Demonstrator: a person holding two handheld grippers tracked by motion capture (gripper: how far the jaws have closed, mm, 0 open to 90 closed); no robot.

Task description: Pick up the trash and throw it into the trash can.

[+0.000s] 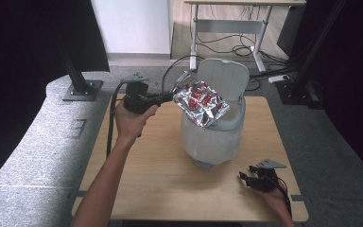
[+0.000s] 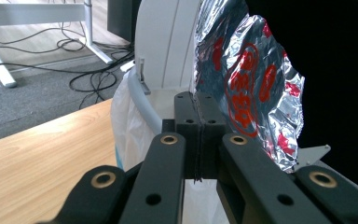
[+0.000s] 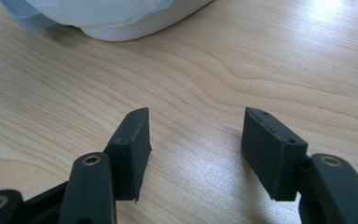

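Gripping foil wrapper (image 1: 201, 103) edge, left claw (image 1: 174, 96), wrapper slanting across bin (image 1: 212, 137)

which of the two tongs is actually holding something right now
The left tongs: their jaws are pressed shut on the edge of the silver and red foil wrapper, held over the open white bin. The right tongs are open above bare table.

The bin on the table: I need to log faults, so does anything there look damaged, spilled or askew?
Nothing stands out. The bin stands upright with its lid open and liner in place. The left gripper holds a crumpled foil wrapper over its opening; nothing spilled on the table.
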